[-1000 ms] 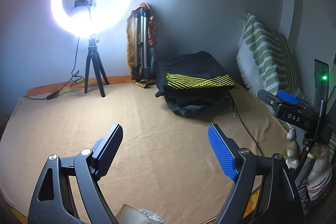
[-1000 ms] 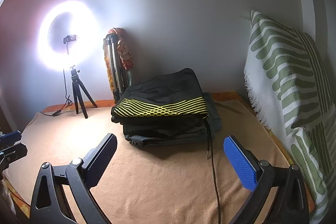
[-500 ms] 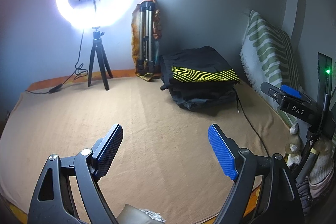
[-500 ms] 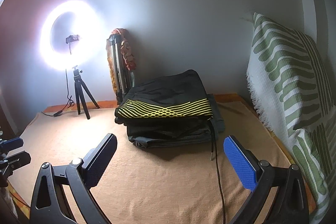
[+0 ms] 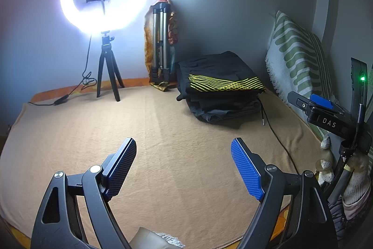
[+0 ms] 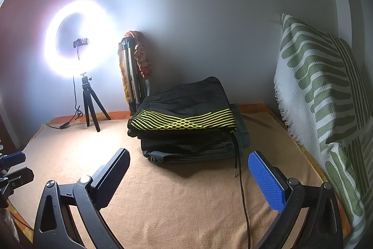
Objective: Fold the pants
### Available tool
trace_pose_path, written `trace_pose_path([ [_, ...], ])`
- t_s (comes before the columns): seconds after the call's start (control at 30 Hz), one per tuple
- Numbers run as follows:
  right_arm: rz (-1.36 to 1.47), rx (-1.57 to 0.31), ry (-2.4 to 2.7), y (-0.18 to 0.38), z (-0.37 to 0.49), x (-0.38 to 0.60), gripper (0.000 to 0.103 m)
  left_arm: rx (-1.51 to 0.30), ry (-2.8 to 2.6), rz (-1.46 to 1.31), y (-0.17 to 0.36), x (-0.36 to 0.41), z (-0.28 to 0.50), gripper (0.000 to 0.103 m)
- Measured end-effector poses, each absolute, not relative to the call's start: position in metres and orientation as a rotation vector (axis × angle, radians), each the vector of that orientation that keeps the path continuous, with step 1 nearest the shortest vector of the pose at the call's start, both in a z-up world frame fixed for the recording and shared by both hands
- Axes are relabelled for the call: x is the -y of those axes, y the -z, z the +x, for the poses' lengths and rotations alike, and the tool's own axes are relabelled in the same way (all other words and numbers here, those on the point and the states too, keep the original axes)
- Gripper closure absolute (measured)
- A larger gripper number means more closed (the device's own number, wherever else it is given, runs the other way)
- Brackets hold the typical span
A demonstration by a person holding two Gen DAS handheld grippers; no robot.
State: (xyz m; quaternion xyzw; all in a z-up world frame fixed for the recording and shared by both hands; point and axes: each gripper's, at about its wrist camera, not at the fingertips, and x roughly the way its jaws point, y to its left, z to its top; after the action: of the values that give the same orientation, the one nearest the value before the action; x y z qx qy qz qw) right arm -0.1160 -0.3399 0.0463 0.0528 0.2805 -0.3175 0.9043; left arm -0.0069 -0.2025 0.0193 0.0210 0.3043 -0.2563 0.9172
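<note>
Left wrist view: left gripper (image 5: 184, 165) held above the tan blanket (image 5: 163, 132), fingers wide apart, nothing between the pads, no contact with any cloth. Stack of dark garments (image 5: 221, 95) lying far ahead and to the right, near the back wall, well apart from the fingertips. Topmost in the stack: black pants with a yellow line pattern (image 5: 223, 83), already lying in a flat, squared shape. Grey and black pieces beneath, also flat. Thin cable (image 5: 277, 141) running from the stack's right edge toward the near edge of the blanket. Lit ring light on a small tripod (image 5: 106, 13) at back left; folded silver tripod (image 5: 160, 43) leaning on the wall beside the stack. Striped green and white pillow (image 5: 296, 57) upright at right. Right gripper's body visible at the right edge.

Right wrist view: right gripper (image 6: 188, 169) also empty, fingers spread wide, hovering over bare blanket just short of the stack's near edge. Cable end lying between the stack and the blue pad. Left gripper's tips visible at the left edge.

Progress, as a judgement: top pair appears folded and stacked; no unfolded pants spread on the blanket. Either folding complete or a next garment yet to be pulled from the stack; not determinable from these views.
</note>
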Motion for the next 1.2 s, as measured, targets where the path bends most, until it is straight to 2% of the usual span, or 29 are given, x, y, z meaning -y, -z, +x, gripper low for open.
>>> trace_pose_path([
  [1.2,0.117,-0.582,0.644,-0.0472,-0.116,0.3338,0.0,-0.626,0.55,0.026,-0.0214,0.2073,-0.0107,0.019],
])
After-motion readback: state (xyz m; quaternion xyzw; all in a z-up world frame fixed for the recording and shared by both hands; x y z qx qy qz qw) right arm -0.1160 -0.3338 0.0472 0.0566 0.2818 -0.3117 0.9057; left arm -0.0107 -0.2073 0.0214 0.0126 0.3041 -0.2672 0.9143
